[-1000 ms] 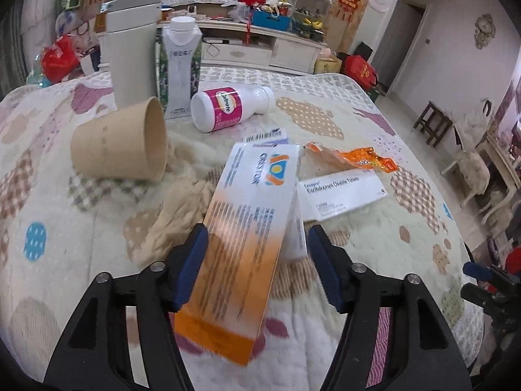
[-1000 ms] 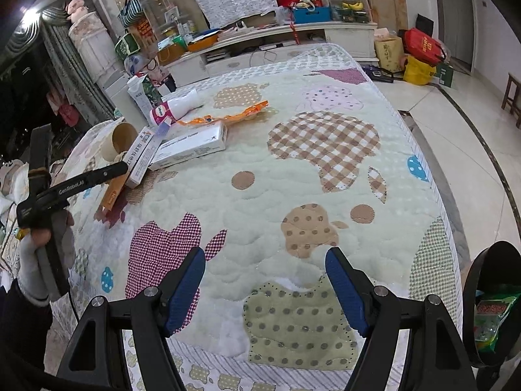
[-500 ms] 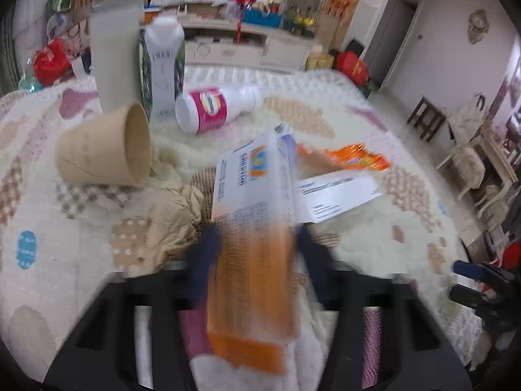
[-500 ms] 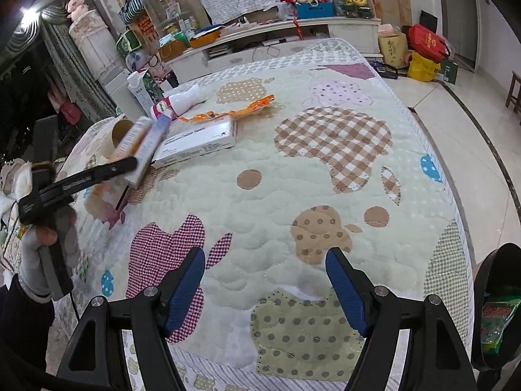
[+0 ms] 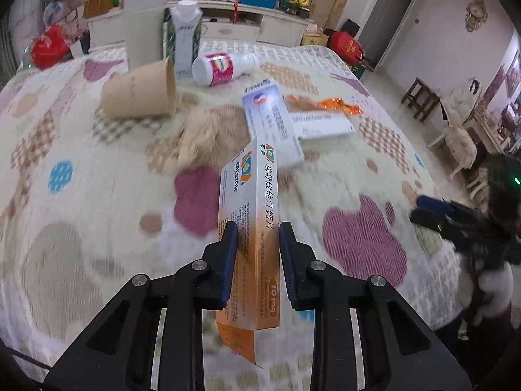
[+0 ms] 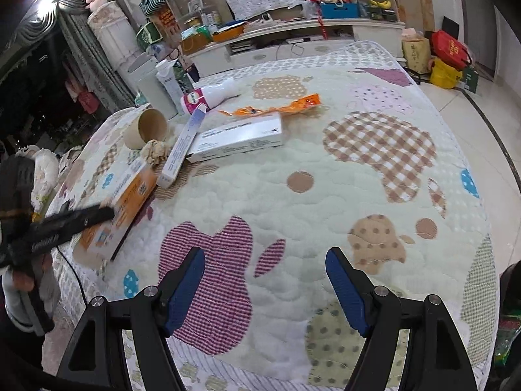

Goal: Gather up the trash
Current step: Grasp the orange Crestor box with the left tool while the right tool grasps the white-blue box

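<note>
Over the quilted bed (image 6: 325, 179), near its left edge, left gripper (image 5: 257, 238) clamped on orange-and-white medicine box (image 5: 249, 224), box lifted clear of the quilt, open flap hanging at its near end. Remaining litter clusters farther up: paper cup (image 5: 140, 93) on its side, crumpled tissue (image 5: 198, 137), blue-white carton (image 5: 273, 123), white flat box (image 6: 237, 137), orange wrapper (image 6: 280, 107), pink-label bottle (image 5: 221, 68). Right gripper (image 6: 265, 290) jaws wide apart, holding nothing, over bare quilt near the foot edge. Right half of bed unobstructed.
</note>
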Tool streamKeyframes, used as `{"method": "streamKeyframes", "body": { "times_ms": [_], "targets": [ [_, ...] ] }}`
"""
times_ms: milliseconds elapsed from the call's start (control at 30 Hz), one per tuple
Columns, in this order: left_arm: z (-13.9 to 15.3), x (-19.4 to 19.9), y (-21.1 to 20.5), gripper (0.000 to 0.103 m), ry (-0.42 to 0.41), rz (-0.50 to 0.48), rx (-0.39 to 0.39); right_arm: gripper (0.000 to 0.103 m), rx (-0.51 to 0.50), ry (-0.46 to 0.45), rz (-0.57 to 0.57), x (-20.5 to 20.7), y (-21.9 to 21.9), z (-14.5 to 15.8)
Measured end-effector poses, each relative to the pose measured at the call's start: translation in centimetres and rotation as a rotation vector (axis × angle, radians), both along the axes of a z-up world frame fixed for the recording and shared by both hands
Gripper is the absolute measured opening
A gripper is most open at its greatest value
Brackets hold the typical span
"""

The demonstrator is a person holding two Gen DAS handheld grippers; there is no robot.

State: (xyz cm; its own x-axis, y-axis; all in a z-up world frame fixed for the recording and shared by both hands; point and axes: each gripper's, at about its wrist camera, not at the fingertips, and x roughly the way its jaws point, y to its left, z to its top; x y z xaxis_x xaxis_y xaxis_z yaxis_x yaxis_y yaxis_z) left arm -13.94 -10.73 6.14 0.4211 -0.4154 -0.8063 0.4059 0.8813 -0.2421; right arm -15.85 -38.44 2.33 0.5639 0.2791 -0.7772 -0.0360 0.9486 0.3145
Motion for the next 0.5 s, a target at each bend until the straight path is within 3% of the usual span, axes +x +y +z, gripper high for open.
{"method": "streamKeyframes", "body": {
  "times_ms": [133,200,300,400,500],
  "targets": [
    [0.2,-1.1,1.8,0.024,0.000,0.022,0.036,0.074,0.011,0.007,0.020,0.6,1.0,-0.4],
    [-0.1,-1.2,2.2,0.025,-0.017,0.046,0.101,0.074,0.014,0.012,0.033,0.8,1.6,-0.5],
    [-1.0,-0.9,2.9,0.040,-0.008,0.076,0.129,0.074,0.016,0.016,0.050,0.9,2.4,-0.6],
    [-1.4,-0.5,3.2,0.043,0.004,0.082,0.104,0.074,0.011,0.015,0.065,1.0,3.0,-0.5],
    [-1.4,0.2,3.1,0.054,-0.034,0.097,0.139,0.074,0.009,0.011,0.073,1.4,3.6,-0.3]
  ]
}}
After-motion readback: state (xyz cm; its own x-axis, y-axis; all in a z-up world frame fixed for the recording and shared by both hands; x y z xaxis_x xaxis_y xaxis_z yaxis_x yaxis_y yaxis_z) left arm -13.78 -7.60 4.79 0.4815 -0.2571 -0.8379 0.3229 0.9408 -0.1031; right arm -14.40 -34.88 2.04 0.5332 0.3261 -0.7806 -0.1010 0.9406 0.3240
